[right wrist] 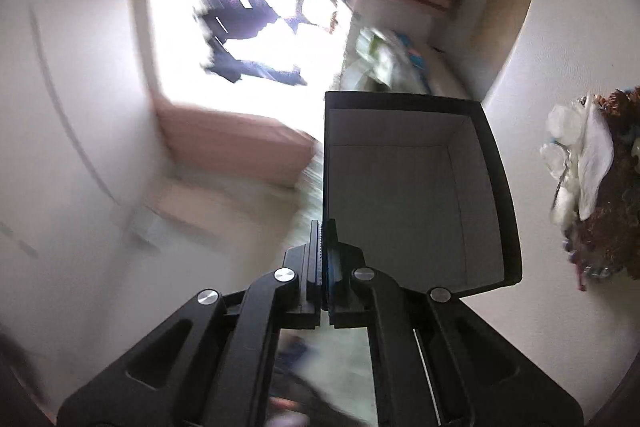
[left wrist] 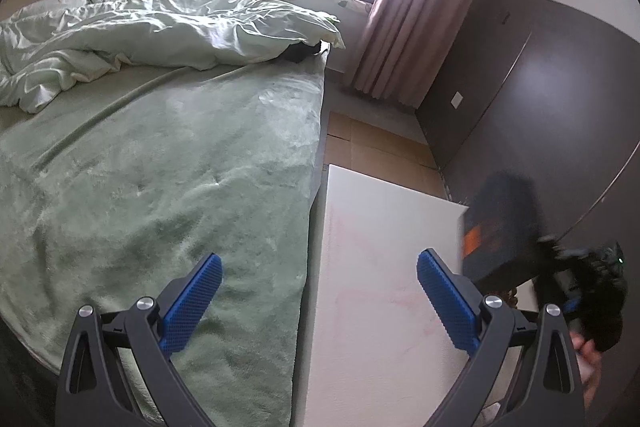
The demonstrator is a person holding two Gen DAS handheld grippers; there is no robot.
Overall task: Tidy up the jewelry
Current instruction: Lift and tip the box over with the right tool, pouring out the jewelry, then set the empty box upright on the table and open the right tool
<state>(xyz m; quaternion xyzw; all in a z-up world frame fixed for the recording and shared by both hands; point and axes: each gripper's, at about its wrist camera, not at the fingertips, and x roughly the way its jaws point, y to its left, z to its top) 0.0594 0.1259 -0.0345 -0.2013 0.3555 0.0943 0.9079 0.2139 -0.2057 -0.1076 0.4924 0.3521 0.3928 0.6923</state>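
Note:
A black box (right wrist: 400, 195) with a pale grey inside hangs tipped on its side in the right wrist view, its open mouth facing the camera and nothing inside it. My right gripper (right wrist: 324, 227) is shut on the box's left wall. In the left wrist view the same box (left wrist: 500, 227) is a blurred dark shape with an orange label, lifted above the right edge of the white table (left wrist: 380, 267). My left gripper (left wrist: 320, 259) is open and holds nothing, above the gap between bed and table. A heap of white and brown jewelry (right wrist: 592, 179) shows at the right edge.
A bed with a green blanket (left wrist: 160, 167) and a crumpled duvet (left wrist: 120, 31) fills the left. A dark wardrobe (left wrist: 540, 87) stands on the right, with pink curtains (left wrist: 408, 27) and a bright window behind. A person's hand (left wrist: 588, 355) holds the right tool.

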